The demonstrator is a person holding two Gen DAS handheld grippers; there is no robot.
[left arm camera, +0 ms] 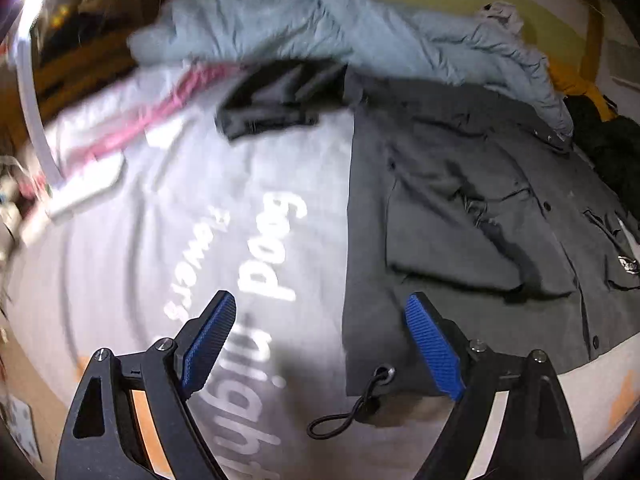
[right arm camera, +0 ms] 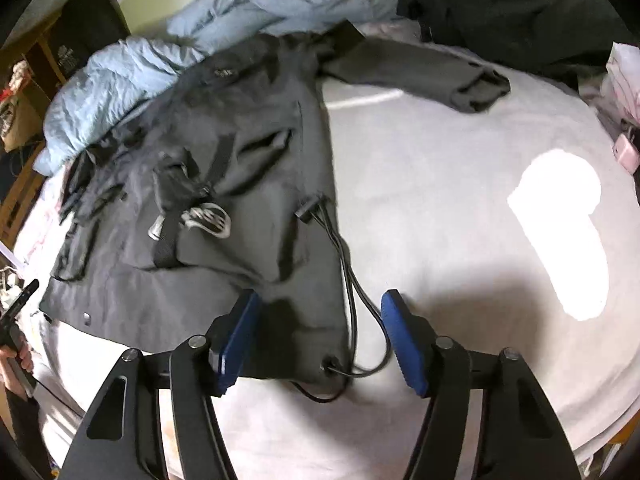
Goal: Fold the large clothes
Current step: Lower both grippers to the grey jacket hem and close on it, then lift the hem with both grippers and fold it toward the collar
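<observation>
Both tongs stand wide, gripping nothing: left gripper (left arm camera: pixel 320 344) over the hem's left corner, right gripper (right arm camera: pixel 320 344) over its right corner, drawcord (right arm camera: pixel 352 304) between the pads. Grey jacket (left arm camera: pixel 460 216) lies flat on the bedsheet (right arm camera: pixel 460 208), long axis running away toward the blue duvet (right arm camera: pixel 224 12); fabric rumpled, sleeve (right arm camera: pixel 420 72) outstretched.

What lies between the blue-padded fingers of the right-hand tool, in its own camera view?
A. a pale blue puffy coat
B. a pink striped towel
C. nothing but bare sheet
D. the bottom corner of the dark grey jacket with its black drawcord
D: in the right wrist view the dark grey jacket hem corner and its black drawcord sit between the open right gripper fingers.
</observation>
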